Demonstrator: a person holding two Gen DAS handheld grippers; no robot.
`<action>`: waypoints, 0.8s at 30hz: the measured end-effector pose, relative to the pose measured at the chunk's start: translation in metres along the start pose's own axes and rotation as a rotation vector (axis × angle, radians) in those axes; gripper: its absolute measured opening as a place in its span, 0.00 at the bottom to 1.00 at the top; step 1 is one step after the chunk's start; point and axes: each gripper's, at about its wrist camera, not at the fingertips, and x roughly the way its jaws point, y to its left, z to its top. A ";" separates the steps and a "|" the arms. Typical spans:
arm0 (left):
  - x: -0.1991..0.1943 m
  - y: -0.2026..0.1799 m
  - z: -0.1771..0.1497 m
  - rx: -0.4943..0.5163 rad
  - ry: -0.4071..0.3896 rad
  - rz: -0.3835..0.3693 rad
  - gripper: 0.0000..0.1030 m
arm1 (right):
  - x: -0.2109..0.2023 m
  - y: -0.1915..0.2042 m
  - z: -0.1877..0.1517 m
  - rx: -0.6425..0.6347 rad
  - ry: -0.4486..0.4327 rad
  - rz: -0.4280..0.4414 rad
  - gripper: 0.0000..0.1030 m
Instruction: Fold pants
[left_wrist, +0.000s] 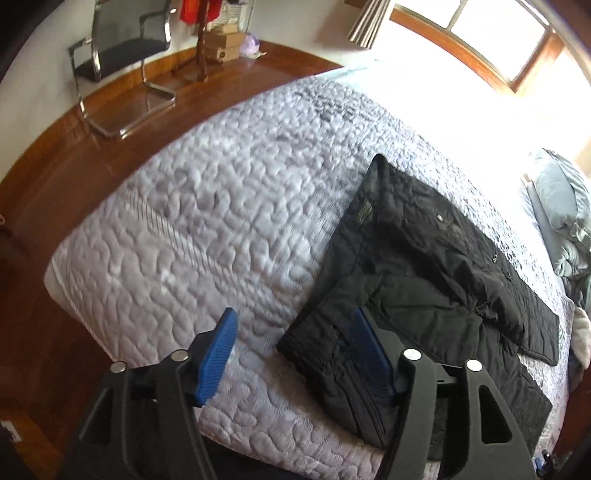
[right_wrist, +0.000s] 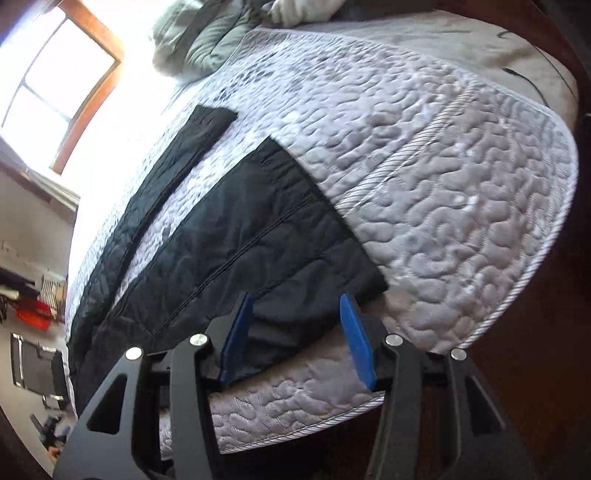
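Pants (left_wrist: 424, 266) lie spread on the quilted bed (left_wrist: 207, 221), legs splayed apart. Left gripper (left_wrist: 295, 354) hangs wide apart beside the waistband; right gripper (right_wrist: 295, 332) gapes over a leg hem — pinch both layers squarely, then lift evenly.

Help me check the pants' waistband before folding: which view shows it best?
The left wrist view: the pants lie spread on the bed, waistband end and both legs in frame. The right wrist view shows only the two legs, running away; the waistband is out of frame.
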 end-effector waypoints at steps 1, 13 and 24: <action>-0.002 0.000 0.017 0.018 -0.009 -0.026 0.78 | 0.015 0.005 0.004 -0.007 0.039 -0.020 0.52; 0.152 -0.082 0.182 0.207 0.222 -0.241 0.96 | 0.026 0.067 0.083 -0.057 0.129 0.102 0.76; 0.269 -0.106 0.209 0.207 0.371 -0.351 0.73 | 0.119 0.149 0.211 -0.109 0.189 0.162 0.80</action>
